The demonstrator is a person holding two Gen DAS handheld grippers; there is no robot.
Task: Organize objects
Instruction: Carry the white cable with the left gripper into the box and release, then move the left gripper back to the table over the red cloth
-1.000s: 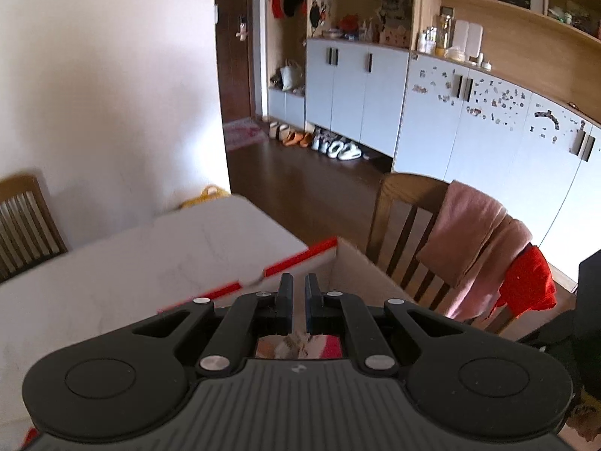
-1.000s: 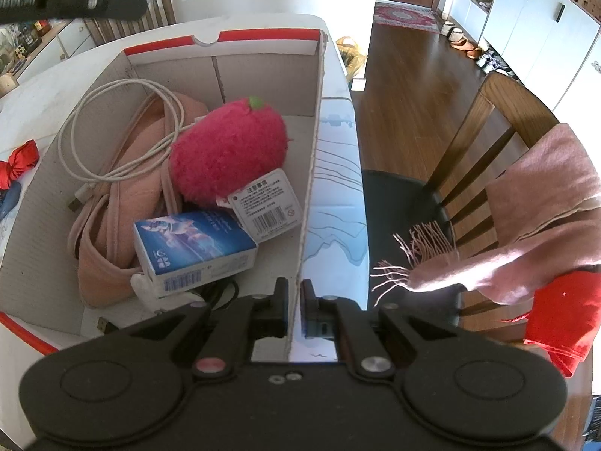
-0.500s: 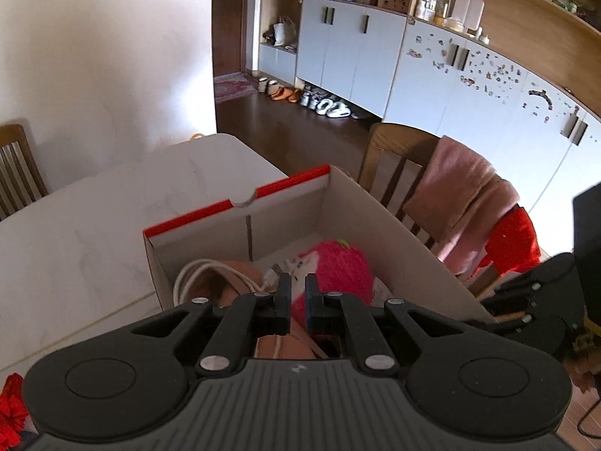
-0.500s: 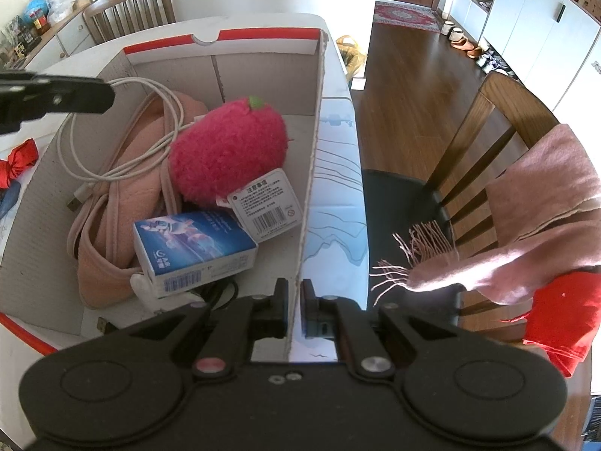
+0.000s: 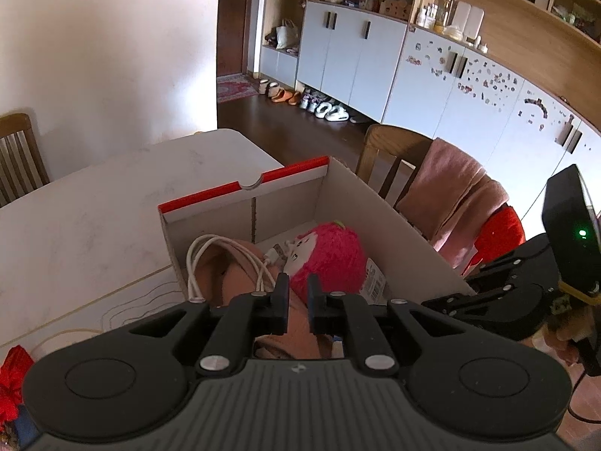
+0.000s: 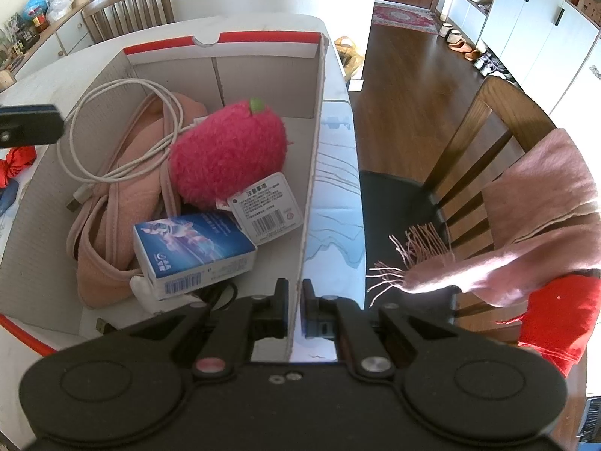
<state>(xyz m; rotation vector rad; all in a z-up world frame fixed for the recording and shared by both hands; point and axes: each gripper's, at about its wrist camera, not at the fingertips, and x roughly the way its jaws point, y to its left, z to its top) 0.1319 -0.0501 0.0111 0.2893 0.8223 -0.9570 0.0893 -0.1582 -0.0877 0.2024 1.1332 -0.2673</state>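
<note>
An open cardboard box (image 6: pixel 263 37) with a red-edged rim stands on the white table (image 5: pixel 94 203). It holds a pink strawberry plush (image 6: pixel 225 154) with a tag, a pink bag (image 6: pixel 124 195), a coiled white cable (image 6: pixel 112 127) and a blue-and-white carton (image 6: pixel 191 248). My right gripper (image 6: pixel 295 293) is shut on the box's right wall (image 6: pixel 313 173) near the front corner. My left gripper (image 5: pixel 298 287) is shut and empty, above the box's near left part, over the bag (image 5: pixel 233 282) and plush (image 5: pixel 330 255). Its fingertip shows in the right wrist view (image 6: pixel 30 129).
A wooden chair (image 6: pixel 484 143) draped with a pink scarf (image 6: pixel 544 218) and red cloth (image 6: pixel 559 319) stands right of the table. A red item (image 5: pixel 9 387) lies on the table left of the box. Another chair (image 6: pixel 127 7) stands at the far side.
My left gripper has tilted down and pulled back, so the box's inside has come into its view. My right gripper has stayed clamped on the box wall.
</note>
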